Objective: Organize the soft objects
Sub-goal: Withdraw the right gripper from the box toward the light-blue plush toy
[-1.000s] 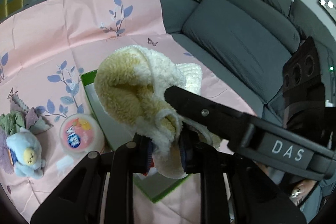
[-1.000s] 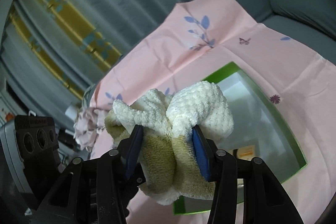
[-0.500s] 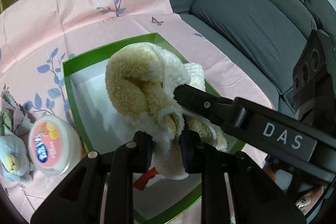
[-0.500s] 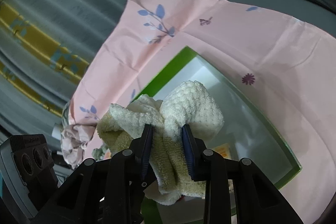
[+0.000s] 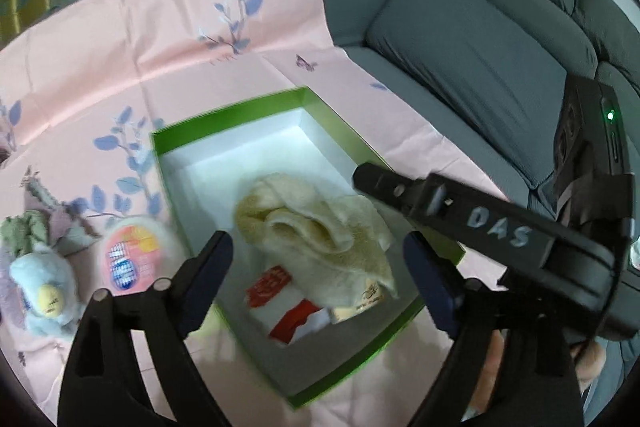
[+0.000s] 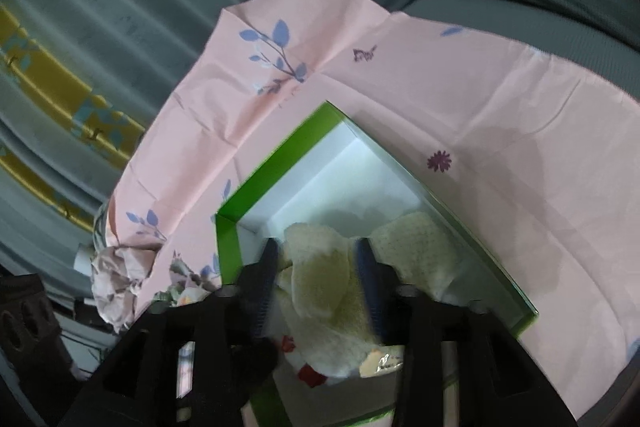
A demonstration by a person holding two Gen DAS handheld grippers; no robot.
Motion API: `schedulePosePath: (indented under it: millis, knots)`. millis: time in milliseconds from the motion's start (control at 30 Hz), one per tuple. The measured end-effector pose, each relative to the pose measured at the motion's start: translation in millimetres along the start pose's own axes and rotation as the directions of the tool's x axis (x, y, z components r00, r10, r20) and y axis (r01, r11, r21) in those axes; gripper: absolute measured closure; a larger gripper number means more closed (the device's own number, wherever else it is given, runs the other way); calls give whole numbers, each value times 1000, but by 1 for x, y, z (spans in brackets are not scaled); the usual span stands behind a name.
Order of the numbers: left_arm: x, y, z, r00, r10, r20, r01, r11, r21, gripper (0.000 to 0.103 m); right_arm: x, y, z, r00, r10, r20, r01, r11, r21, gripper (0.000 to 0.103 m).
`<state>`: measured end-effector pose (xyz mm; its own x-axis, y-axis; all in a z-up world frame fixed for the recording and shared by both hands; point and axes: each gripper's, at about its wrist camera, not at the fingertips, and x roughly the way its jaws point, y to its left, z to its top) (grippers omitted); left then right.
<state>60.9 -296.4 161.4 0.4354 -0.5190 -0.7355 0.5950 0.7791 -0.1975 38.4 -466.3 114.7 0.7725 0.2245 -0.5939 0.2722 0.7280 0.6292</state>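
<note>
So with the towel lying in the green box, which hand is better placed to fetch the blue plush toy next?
Left. Its tongs are opening clear of the towel, and the blue plush toy lies on their side. The right tongs straddle the towel.

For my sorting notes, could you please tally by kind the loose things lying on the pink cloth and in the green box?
Cream towels, in the green box: 1
Plush toys, on the pink cloth: 1
Round pink-lidded tubs, on the cloth: 1
Crumpled cloths, at the cloth's edge: 1
Total: 4
The small red-and-white items under the towel are too hidden to count.
</note>
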Motion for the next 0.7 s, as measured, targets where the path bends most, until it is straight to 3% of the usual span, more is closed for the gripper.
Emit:
schedulePosePath:
  millis: [33, 67, 300, 433, 700]
  knots:
    - [-6, 3, -2, 1000, 11, 6, -11, 1000, -4, 15, -4, 2, -1, 1000, 2, 12, -2, 1000, -4, 31]
    - [-15, 7, -5, 1000, 26, 15, -26, 1000, -13, 15, -9, 6, -3, 1000, 8, 29, -8, 1000, -11, 29]
    - [-73, 61, -29, 996, 64, 69, -51, 983, -174, 14, -23, 48, -18, 998, 19, 54, -13, 994, -109, 25]
    - [-114, 92, -53, 988, 121, 98, -95, 968, -232, 14, -26, 79, -33, 999, 30, 33, -23, 980, -197, 24]
    - [-165, 161, -120, 960, 274, 61, -230, 892, -390, 13, -21, 150, -77, 992, 106, -74, -126, 922, -366, 23]
